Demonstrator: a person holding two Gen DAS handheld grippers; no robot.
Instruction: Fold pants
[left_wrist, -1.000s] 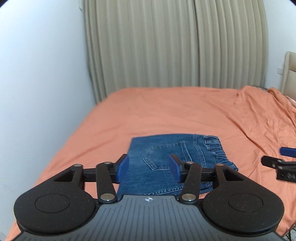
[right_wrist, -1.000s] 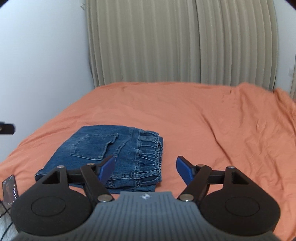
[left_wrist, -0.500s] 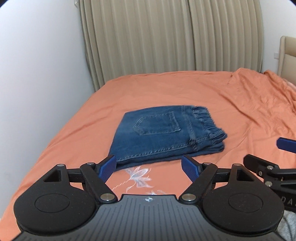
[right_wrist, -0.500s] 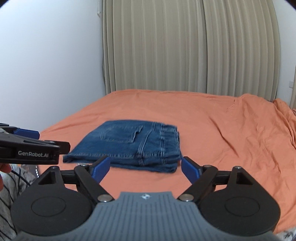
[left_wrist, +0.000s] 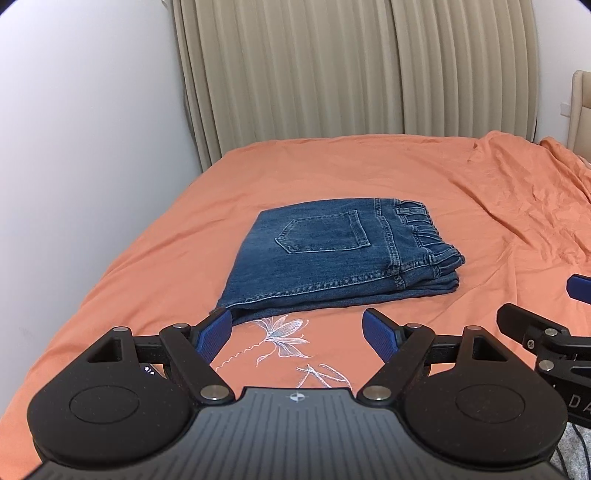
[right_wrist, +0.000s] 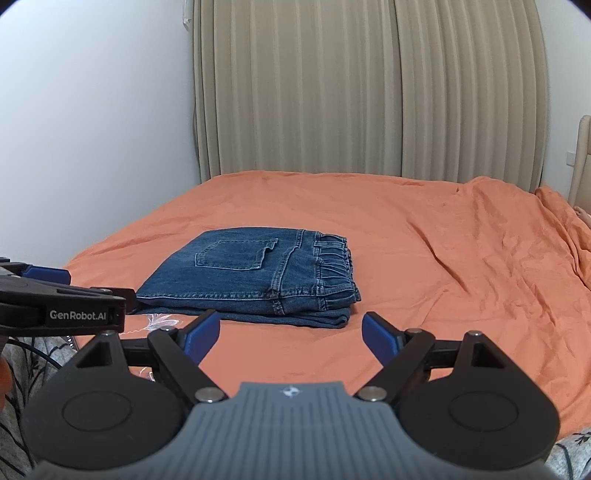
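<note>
The blue denim pants lie folded in a flat rectangular stack on the orange bed, back pocket up, waistband at the right. They also show in the right wrist view. My left gripper is open and empty, held back from the stack's near edge. My right gripper is open and empty, also short of the stack. Neither gripper touches the denim.
The orange bedsheet is wrinkled toward the right, with white flower embroidery near the front. Beige curtains hang behind, a white wall stands at the left, a headboard at the far right.
Both grippers have pulled back toward me and away from the folded pants. The left jaws have opened wider. The pants lie still.
</note>
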